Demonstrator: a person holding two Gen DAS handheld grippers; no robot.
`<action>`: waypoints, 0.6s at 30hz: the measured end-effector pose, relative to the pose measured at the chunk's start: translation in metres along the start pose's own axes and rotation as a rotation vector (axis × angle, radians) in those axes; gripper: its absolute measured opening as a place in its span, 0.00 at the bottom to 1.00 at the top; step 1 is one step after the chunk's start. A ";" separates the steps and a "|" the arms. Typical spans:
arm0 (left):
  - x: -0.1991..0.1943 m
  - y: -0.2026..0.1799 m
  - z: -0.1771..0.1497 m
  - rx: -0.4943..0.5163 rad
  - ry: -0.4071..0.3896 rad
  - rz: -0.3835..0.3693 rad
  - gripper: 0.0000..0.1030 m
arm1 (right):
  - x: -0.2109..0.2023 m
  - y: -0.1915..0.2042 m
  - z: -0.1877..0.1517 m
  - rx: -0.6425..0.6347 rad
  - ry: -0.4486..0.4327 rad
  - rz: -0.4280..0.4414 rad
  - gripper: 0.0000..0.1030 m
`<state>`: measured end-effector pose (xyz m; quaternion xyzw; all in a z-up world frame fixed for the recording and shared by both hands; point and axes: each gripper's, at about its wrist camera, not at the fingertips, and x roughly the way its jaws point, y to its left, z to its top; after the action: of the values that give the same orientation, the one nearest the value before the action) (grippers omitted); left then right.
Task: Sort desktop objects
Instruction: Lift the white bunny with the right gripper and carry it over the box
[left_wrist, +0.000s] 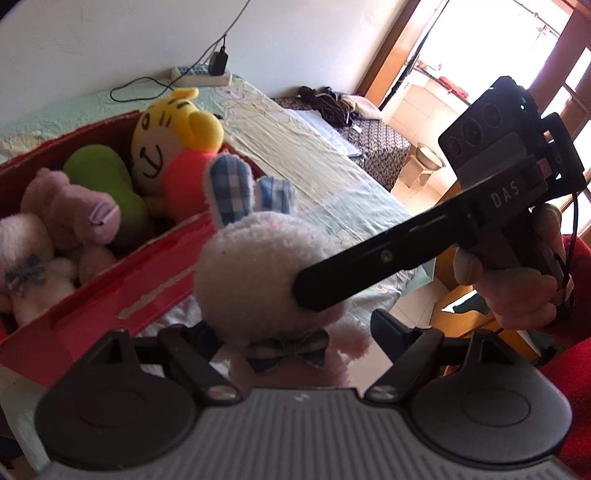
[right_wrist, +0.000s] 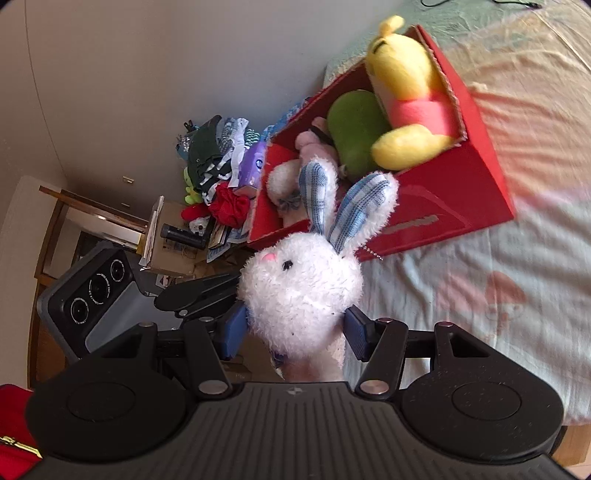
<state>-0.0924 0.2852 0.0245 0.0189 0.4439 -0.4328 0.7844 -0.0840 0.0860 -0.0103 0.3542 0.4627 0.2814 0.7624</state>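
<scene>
1. Bedroom setting: a bed (right_wrist: 480, 258) with a pale green and cream sheet carried a red box (right_wrist: 461, 177), open at the top; a power strip (left_wrist: 201, 75) lay at the far edge by the wall, and a heap of clothes (right_wrist: 221, 177) sat beyond the box.
2. Box already held a yellow plush (left_wrist: 173, 136), a green plush (left_wrist: 107, 177), a pink plush (left_wrist: 70, 210) and a small white plush with a bow (left_wrist: 26, 266).
3. White rabbit plush (right_wrist: 303, 291), blue-check ears, was held in the air just near of the box's front wall, not yet over the opening.
4. Right gripper (right_wrist: 295, 328) was clamped on the rabbit: blue pads pressed either side of its head and neck. In the left wrist view its finger crossed the rabbit's head, with a hand (left_wrist: 517, 284) on the handle at the right and a red sleeve below.
5. Left gripper (left_wrist: 280, 332) had its jaws apart, either side of the rabbit's bow-tied neck; whether they touched the plush I could not tell.
6. Judged step: carrying the rabbit to the box, late in the sort.
7. Next move likely calls for lifting it over the front wall, finding a gap among the crowded toys, then releasing.
</scene>
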 end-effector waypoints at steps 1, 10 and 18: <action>-0.006 0.001 0.001 0.005 -0.018 0.002 0.83 | 0.001 0.006 0.003 -0.017 -0.006 0.001 0.57; -0.033 0.022 0.035 -0.003 -0.181 0.038 0.83 | 0.004 0.036 0.048 -0.146 -0.079 -0.005 0.57; -0.011 0.058 0.069 -0.101 -0.300 0.046 0.83 | 0.013 0.036 0.104 -0.245 -0.138 -0.082 0.55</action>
<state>-0.0081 0.3000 0.0539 -0.0755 0.3424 -0.3897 0.8516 0.0114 0.0880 0.0454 0.2580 0.3854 0.2791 0.8408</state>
